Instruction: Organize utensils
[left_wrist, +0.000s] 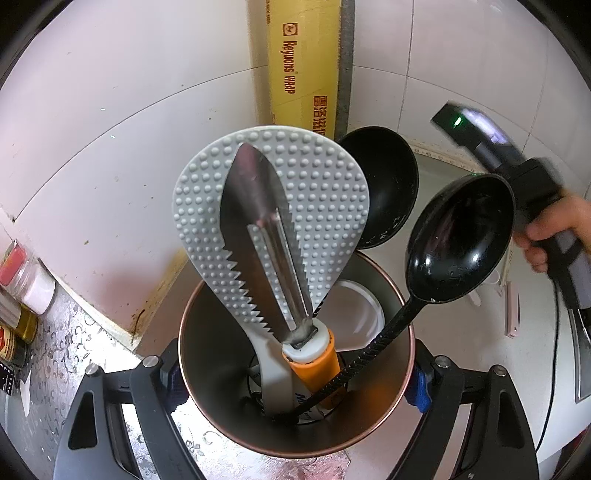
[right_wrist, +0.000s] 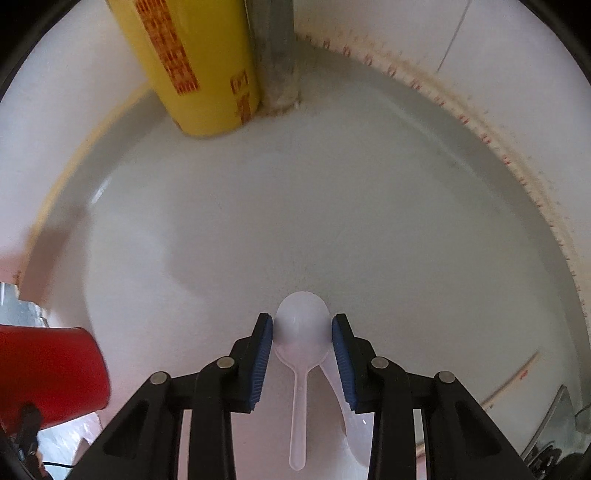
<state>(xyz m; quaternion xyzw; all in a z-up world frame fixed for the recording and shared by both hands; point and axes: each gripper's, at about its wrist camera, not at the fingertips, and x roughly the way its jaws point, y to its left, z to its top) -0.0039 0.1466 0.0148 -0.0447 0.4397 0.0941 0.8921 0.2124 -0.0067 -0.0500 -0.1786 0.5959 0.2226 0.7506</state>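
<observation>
In the left wrist view my left gripper (left_wrist: 295, 373) is shut on a metal cup (left_wrist: 295, 417) with a copper rim, one pad on each side. The cup holds a grey dotted rice paddle (left_wrist: 325, 192), a serrated peeler with an orange handle (left_wrist: 258, 236), a black spoon (left_wrist: 461, 236) and a black ladle (left_wrist: 384, 188). The right gripper's body (left_wrist: 535, 192) shows in a hand at the right. In the right wrist view my right gripper (right_wrist: 303, 325) is shut on the bowl of a translucent white plastic spoon (right_wrist: 301, 332). A second white spoon (right_wrist: 351, 417) lies under it.
A yellow wrap box (left_wrist: 303, 62) stands in the tiled wall corner; it also shows in the right wrist view (right_wrist: 192, 62). Spice jars (left_wrist: 22, 284) stand at the left. The red outside of the cup (right_wrist: 48, 369) shows at the left. A white counter (right_wrist: 295, 206) lies ahead.
</observation>
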